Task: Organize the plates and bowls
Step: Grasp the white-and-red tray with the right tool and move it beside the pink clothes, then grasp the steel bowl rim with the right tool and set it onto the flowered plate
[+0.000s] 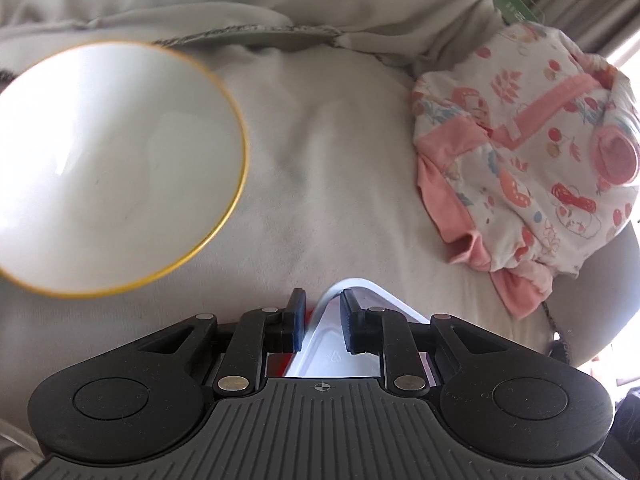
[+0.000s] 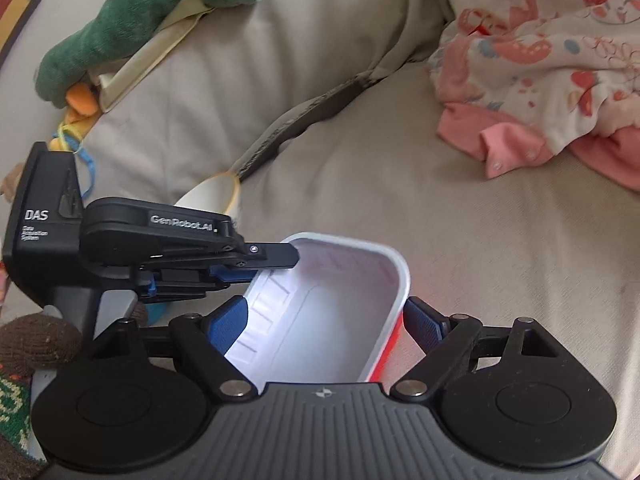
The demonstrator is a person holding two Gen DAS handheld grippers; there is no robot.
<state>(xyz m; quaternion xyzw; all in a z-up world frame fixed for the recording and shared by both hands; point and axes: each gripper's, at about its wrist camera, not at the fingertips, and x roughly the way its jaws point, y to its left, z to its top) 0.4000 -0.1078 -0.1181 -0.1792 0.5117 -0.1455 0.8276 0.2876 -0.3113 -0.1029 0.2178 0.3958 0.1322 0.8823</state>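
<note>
The left gripper [image 1: 322, 322] jaws are clamped on the rim of the white rectangular tray [image 2: 328, 320]. The right gripper [image 2: 326, 322] jaws stand wide, flanking the tray (no pad contact). The gold-rimmed bowl [image 1: 112, 168] lies left of the left jaws on the beige sofa cushion [image 1: 328, 184].

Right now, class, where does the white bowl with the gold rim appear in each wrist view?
Left wrist view: white bowl with the gold rim fills the left side, on the beige cushion.
Right wrist view: only a sliver shows left of centre, behind the left gripper.
Shared landmark: the pink patterned baby garment, upper right in both.
</note>
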